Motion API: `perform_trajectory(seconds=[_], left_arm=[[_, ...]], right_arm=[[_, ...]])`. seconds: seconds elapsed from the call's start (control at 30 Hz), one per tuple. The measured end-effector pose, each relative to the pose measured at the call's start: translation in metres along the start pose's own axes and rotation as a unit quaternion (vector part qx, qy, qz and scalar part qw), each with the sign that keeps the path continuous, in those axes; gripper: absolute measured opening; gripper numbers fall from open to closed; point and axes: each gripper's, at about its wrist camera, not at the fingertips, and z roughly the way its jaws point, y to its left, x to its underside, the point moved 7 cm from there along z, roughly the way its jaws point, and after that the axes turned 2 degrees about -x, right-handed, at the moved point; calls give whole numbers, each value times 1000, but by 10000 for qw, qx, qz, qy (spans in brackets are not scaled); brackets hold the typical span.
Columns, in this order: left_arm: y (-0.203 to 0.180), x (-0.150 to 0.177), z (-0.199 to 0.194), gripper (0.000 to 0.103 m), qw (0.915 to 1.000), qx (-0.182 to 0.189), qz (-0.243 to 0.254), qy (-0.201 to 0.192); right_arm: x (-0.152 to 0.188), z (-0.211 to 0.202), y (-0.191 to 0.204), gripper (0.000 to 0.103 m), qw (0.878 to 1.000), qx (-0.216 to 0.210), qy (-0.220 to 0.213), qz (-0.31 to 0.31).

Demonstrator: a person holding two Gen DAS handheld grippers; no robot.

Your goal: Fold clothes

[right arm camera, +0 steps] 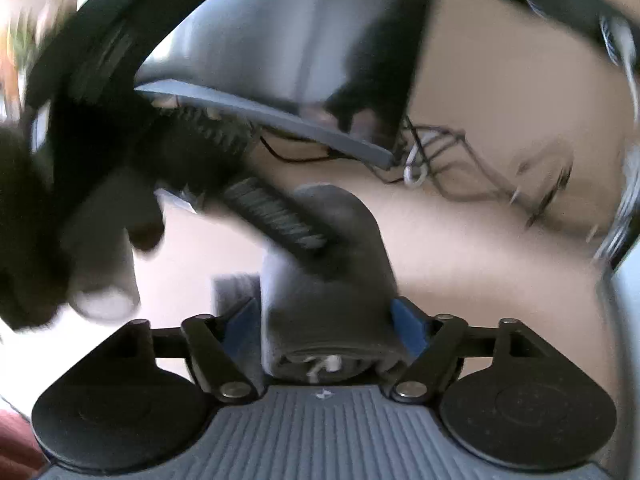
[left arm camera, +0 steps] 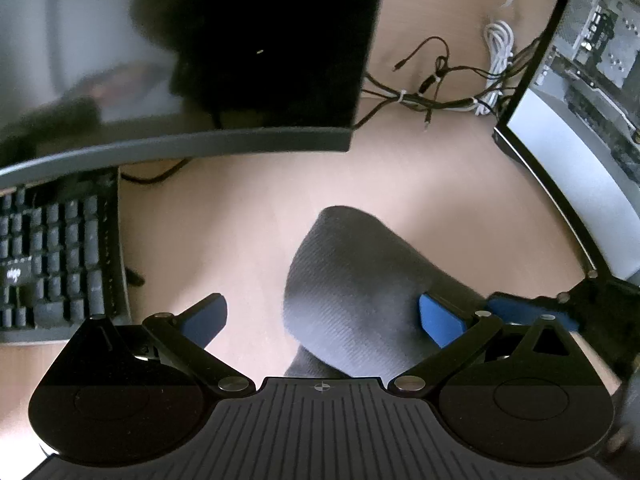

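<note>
A folded grey garment (left arm camera: pixel 360 296) lies on the wooden desk (left arm camera: pixel 224 224). In the left wrist view my left gripper (left arm camera: pixel 320 316) is open; the cloth lies between its blue fingers (left arm camera: pixel 438 318), nearer the right one, and the left one is apart from it. The right gripper's blue fingertip (left arm camera: pixel 520 310) shows at the right edge, against the cloth. In the blurred right wrist view my right gripper (right arm camera: pixel 326 322) is shut on the thick grey bundle (right arm camera: pixel 332 264), which fills the gap between its blue pads (right arm camera: pixel 406 320). The left gripper (right arm camera: pixel 276 212) crosses above the bundle.
A dark monitor (left arm camera: pixel 248 48) stands at the back with a black keyboard (left arm camera: pixel 52 252) under its left side. A second, lit monitor (left arm camera: pixel 580 128) stands at the right. Black and white cables (left arm camera: pixel 448 88) lie on the desk between them.
</note>
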Motion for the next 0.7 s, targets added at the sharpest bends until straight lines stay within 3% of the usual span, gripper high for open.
perform_trajectory(seconds=[0.1, 0.3, 0.4, 0.7], left_arm=[[9, 6, -2, 103, 9999, 67, -147, 36], [25, 22, -5, 103, 9989, 132, -442, 127], [31, 28, -8, 103, 9985, 78, -522, 151], [54, 45, -22, 103, 9964, -206, -807, 179]], right_arm=[[-4, -9, -22, 80, 9943, -571, -46, 896], [2, 3, -57, 81, 9807, -707, 55, 1822], [16, 4, -52, 81, 9790, -778, 95, 1881], [12, 9, -28, 81, 9824, -1079, 91, 1521]])
